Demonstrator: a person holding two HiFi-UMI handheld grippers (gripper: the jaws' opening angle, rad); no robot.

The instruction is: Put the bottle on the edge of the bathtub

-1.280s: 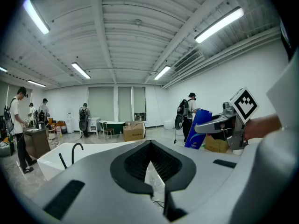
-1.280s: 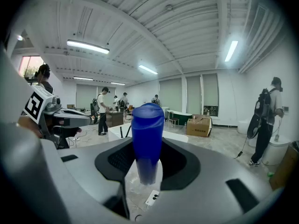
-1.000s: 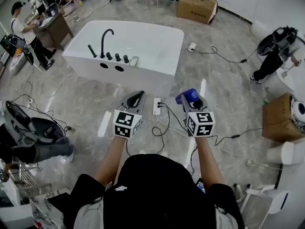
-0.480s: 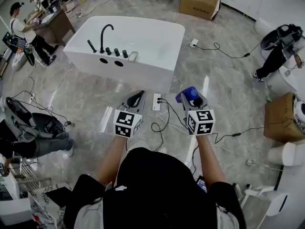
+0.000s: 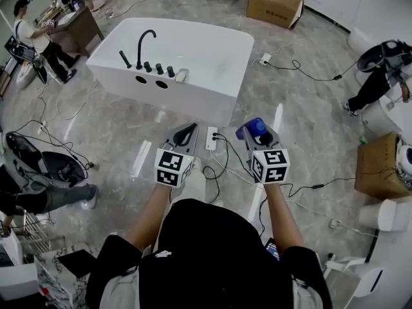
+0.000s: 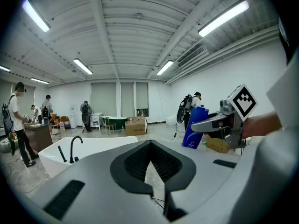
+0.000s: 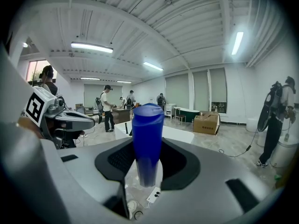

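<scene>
**Bottle in the right jaws, bathtub ahead**

Arms: both forearms reach straight out from the body, side by side and about level with each other. Each gripper's marker cube faces up at the head camera. Both grippers point forward and a little down, towards the bathtub (image 5: 193, 102).

Left gripper (image 5: 185, 132): in its own view the jaw tips meet in a point with nothing between them. I read it as closed and empty.

Right gripper (image 5: 258, 134): the jaws are clamped on the bottle (image 5: 253, 127). It is blue and stands upright between the two dark pads, cap end up. The body rises well above the jaw tips, and its lower end sits down in the gap. From the left gripper view, the bottle shows held out at the front of the right gripper.

The bottle is off the floor and well apart from the bathtub. The white tub stands on the floor ahead and slightly left, its black faucet (image 5: 143, 44) on the near rim. A white power strip (image 5: 211, 140) lies on the floor between the two grippers in the head view.
</scene>
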